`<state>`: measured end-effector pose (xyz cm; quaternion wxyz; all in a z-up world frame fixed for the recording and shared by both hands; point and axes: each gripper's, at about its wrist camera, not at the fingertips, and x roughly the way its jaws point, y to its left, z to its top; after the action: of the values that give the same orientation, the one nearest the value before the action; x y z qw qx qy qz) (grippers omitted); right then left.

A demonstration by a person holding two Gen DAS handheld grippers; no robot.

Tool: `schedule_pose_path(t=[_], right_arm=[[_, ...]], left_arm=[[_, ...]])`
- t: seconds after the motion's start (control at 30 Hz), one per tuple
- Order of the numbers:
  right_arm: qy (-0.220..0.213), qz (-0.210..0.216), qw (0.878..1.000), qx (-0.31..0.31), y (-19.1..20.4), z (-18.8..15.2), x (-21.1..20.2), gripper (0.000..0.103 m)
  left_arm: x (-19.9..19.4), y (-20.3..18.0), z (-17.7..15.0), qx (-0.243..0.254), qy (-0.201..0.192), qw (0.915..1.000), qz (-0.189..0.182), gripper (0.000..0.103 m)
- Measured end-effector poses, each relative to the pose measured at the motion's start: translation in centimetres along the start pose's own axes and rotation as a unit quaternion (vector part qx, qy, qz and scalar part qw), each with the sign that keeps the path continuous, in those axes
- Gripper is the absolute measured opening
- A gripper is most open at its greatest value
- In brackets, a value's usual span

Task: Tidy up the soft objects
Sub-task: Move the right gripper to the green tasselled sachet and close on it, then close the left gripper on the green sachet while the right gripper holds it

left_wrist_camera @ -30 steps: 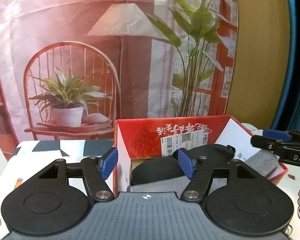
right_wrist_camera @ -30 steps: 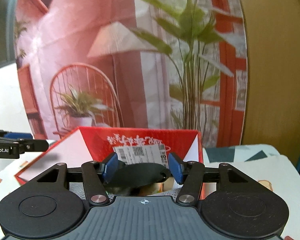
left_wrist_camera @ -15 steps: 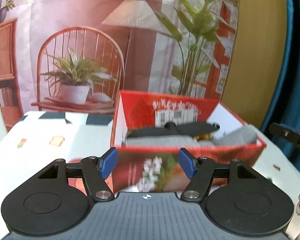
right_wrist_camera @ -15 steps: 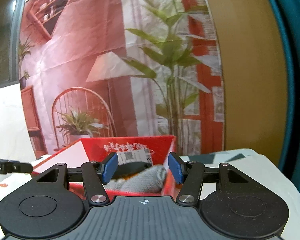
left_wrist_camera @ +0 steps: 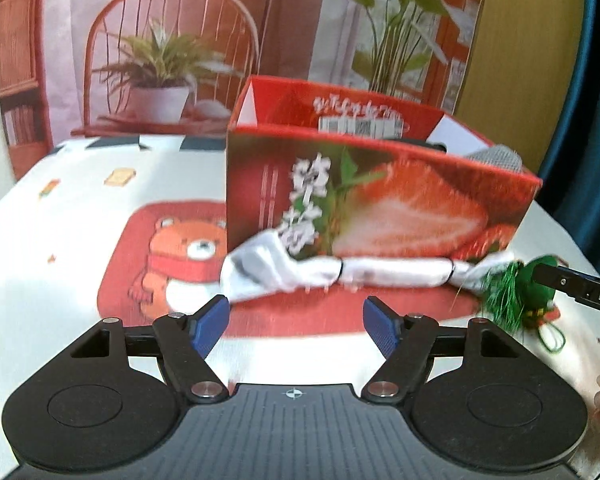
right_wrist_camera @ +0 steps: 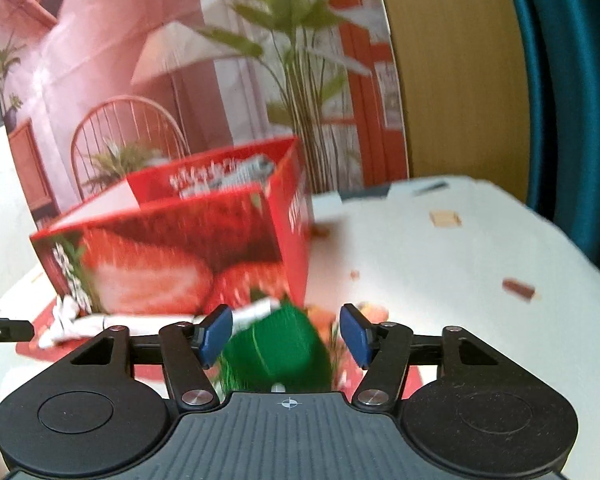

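Both claws pulled back from red box point(left_wrist_camera: 380, 204), white bundle point(left_wrist_camera: 340, 270) now visible, green ornament point(right_wrist_camera: 276, 352)

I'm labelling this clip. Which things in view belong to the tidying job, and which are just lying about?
Job:
red box
white cloth
green tinsel toy
grey cloth, in the box
left tongs
right tongs

Lying about:
bear tablecloth
backdrop

- We see the box point(left_wrist_camera: 380, 200) as glossy printed cardboard, with plain white inner walls.
- We see the white bundle point(left_wrist_camera: 340, 272) as smooth, slightly shiny cloth.
- We see the green piece point(right_wrist_camera: 276, 352) as fuzzy, with glittering tinsel strands.
- We see the left tool point(left_wrist_camera: 296, 324) as matt black plastic with ridged blue pads point(left_wrist_camera: 210, 326) and bright metal rivets.
- We see the tabletop point(left_wrist_camera: 60, 240) covered in matt printed cloth.
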<state>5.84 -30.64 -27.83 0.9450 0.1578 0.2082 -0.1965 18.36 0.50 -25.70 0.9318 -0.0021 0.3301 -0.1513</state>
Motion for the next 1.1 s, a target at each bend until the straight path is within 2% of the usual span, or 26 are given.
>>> schedule_pose_path(t=[0.17,0.33,0.57,0.8,0.97,1.1], right_arm=[[0.021,0.007,1.0,0.008,0.0,-0.9,1.0,0.062],[0.038,0.024,0.999,-0.002,0.7,-1.0,1.2,0.056],[0.043,0.075,0.996,-0.014,3.2,-0.4,0.3,0.055],[0.07,0.152,0.982,-0.091,9.5,-0.7,1.6,0.055],[0.072,0.194,0.967,-0.146,13.5,-0.6,3.0,0.055],[0.085,0.195,0.964,-0.163,14.4,-1.2,3.8,0.057]], left_arm=[[0.3,0.5,-0.6,-0.007,0.017,0.9998,0.006,0.076],[0.3,0.6,-0.6,-0.013,0.021,0.9997,0.008,0.076],[0.3,1.0,-0.7,-0.025,0.023,0.9994,0.009,0.076],[0.1,1.6,-0.7,-0.044,0.018,0.9987,0.019,0.076],[-0.3,2.9,-0.6,-0.078,0.01,0.9966,0.023,0.075],[-0.4,3.6,-0.5,-0.106,0.008,0.9943,0.002,0.074]])
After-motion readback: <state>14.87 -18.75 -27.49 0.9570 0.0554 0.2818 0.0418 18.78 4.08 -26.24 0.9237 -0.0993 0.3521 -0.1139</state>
